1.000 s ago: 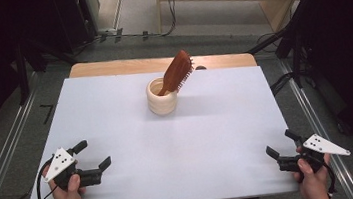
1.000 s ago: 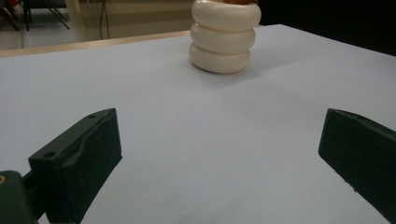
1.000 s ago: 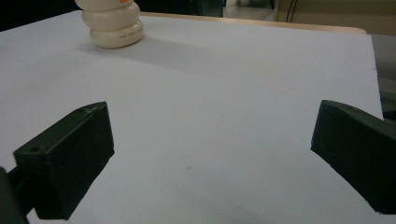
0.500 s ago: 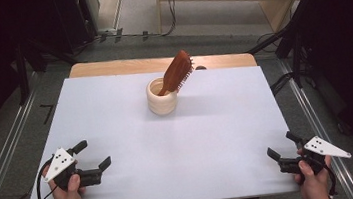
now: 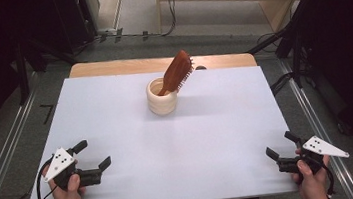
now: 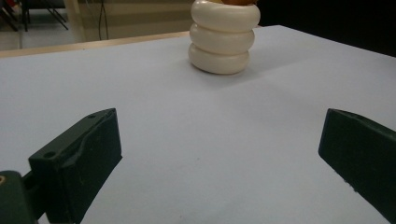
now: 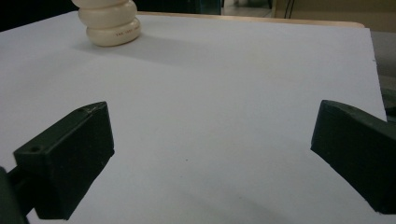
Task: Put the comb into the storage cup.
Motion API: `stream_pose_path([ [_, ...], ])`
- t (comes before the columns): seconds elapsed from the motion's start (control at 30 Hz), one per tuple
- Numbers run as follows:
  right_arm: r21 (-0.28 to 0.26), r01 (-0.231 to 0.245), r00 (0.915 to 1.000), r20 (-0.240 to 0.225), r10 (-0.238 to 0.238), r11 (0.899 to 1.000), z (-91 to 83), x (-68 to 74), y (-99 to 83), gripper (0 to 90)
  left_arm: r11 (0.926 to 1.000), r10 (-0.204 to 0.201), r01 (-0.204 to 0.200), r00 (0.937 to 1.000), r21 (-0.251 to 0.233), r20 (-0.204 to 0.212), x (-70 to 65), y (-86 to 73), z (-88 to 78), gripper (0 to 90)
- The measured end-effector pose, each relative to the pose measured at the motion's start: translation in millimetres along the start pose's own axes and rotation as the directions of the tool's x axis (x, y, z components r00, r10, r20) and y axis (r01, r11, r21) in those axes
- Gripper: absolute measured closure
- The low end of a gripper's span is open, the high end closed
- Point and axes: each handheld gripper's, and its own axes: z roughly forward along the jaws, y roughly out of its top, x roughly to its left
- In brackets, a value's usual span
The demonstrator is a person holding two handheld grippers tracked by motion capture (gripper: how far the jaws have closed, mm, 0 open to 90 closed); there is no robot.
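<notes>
A cream ribbed holder [image 5: 162,96] stands upright at the middle back of the white table [image 5: 116,116]. A brown wooden hairbrush [image 5: 177,72] leans out of it, bristle head up and to the right. My left gripper [image 5: 93,154] rests near the front left corner, open, nothing between its jaws. My right gripper [image 5: 281,145] sits near the front right corner, open and empty too. The holder [image 6: 224,36] appears far ahead in the left gripper view, beyond the left gripper [image 6: 219,154]. The holder [image 7: 110,21] is at upper left in the right gripper view, far from the right gripper [image 7: 210,158].
A wooden strip [image 5: 110,67] runs along the table's far edge. Metal rails [image 5: 318,123] flank both sides of the table. Cables and dark stands lie on the floor behind.
</notes>
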Motion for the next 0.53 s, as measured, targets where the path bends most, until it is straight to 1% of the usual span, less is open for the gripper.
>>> stream_pose_path([
  [0.1, 0.01, 0.016, 0.9999, 0.005, -0.016, 1.0, 1.9, 1.8, 0.1, 0.0, 1.0, -0.003, 0.003, 1.0, -0.001, 0.001, 0.1, 0.0, -0.1, 0.0],
  [0.3, 0.011, 0.013, 0.9999, 0.006, -0.013, 1.0, 2.0, 1.4, 0.1, 0.0, 1.0, -0.004, 0.004, 1.0, -0.001, -0.002, 0.5, 0.0, -0.5, 0.0],
  [0.47, 0.017, 0.023, 0.9997, 0.006, -0.023, 1.0, 2.9, 2.6, 0.1, 0.0, 1.0, -0.006, 0.006, 1.0, -0.001, -0.001, 0.7, 0.0, -0.3, 0.0],
  [0.53, 0.019, 0.02, 0.9998, 0.008, -0.02, 1.0, 3.0, 2.5, 0.2, 0.0, 1.0, -0.006, 0.005, 1.0, -0.002, -0.005, 0.9, 0.0, -0.3, 0.0],
])
